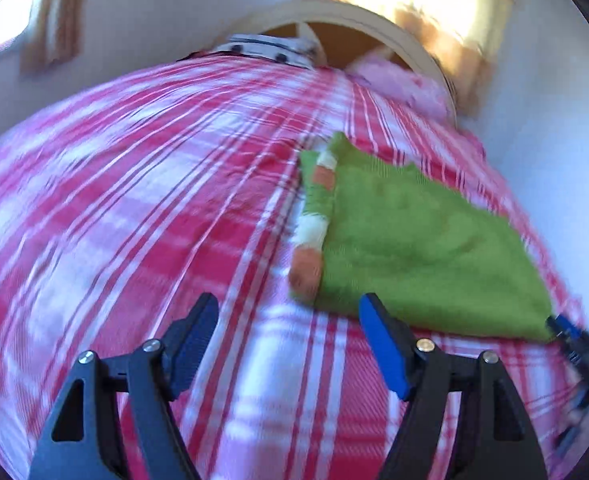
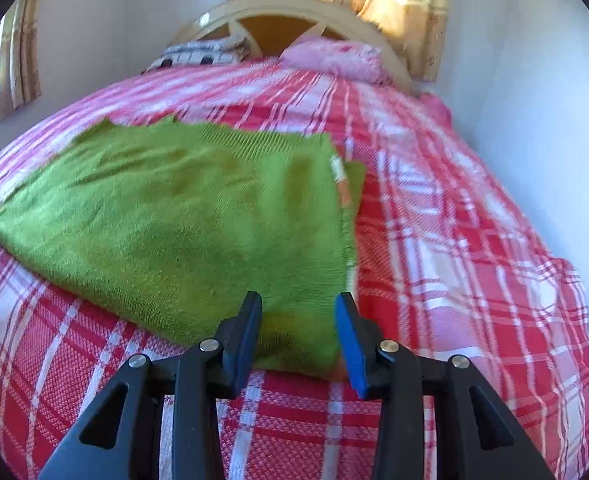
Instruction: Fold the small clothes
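Note:
A small green knitted sweater [image 1: 418, 236] lies folded flat on the red-and-white plaid bedspread [image 1: 134, 200]. A striped sleeve of green, white and orange [image 1: 314, 224] runs along its left edge. My left gripper [image 1: 288, 310] is open and empty, just left of the sweater's near corner. My right gripper [image 2: 298, 308] is open, with the sweater's near edge [image 2: 182, 216] lying between its fingers; it also shows at the sweater's right corner in the left wrist view [image 1: 566, 332]. The left view is blurred.
A cream wooden headboard [image 2: 294, 12] stands at the far end of the bed with a pink pillow [image 2: 334, 58] and a checked pillow [image 2: 202, 52]. White walls flank the bed. Curtains [image 2: 398, 4] hang behind.

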### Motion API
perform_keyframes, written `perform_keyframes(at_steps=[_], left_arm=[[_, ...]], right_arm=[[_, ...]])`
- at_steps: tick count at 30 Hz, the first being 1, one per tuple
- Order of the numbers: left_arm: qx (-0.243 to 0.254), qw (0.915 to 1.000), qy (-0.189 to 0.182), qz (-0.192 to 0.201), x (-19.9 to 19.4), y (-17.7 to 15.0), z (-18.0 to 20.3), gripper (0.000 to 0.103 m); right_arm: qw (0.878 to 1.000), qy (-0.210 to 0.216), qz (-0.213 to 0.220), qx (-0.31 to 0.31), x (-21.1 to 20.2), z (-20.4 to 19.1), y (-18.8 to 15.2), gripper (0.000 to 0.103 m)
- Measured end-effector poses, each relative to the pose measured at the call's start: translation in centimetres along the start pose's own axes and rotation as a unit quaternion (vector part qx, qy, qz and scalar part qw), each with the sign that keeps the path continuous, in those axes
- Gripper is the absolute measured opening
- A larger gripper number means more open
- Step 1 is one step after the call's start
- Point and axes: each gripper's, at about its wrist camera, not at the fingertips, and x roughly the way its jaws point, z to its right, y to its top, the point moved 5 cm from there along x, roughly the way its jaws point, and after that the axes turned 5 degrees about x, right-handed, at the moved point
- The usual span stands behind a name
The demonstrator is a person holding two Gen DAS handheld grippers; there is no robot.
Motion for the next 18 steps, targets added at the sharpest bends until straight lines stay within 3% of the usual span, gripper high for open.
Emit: perform_keyframes(at_steps=[5,9,12,16,17,18], left_arm=[[-0.023,0.9988,-0.043,0.01,-0.3,-1.2,2.9,0.076],[-0.095,0.9924,-0.074,-0.024,3.3,-1.1,3.9,0.076],[-0.166,0.9836,-0.071,-0.007,5.0,-0.2,3.4,0.076],[-0.241,0.9637,-0.114,0.003,6.9,2.0,3.2,0.076],[-0.255,0.9586,-0.126,0.013,7.3,2.7,3.1,0.072],[-0.262,0.9557,-0.132,0.023,7.4,2.9,3.0,0.057]], right_arm=[[0.999,0.0,0.011,0.031,-0.4,1.2,0.3,0.046],[0.999,0.005,0.011,0.048,-0.4,1.7,0.3,0.046],[0.998,0.008,0.008,0.059,-0.3,2.1,0.2,0.046],[0.997,0.019,-0.001,0.078,0.0,2.6,0.0,0.046],[0.996,0.023,-0.004,0.084,0.1,2.8,0.0,0.046],[0.996,0.025,-0.006,0.089,0.2,2.9,0.0,0.046]])
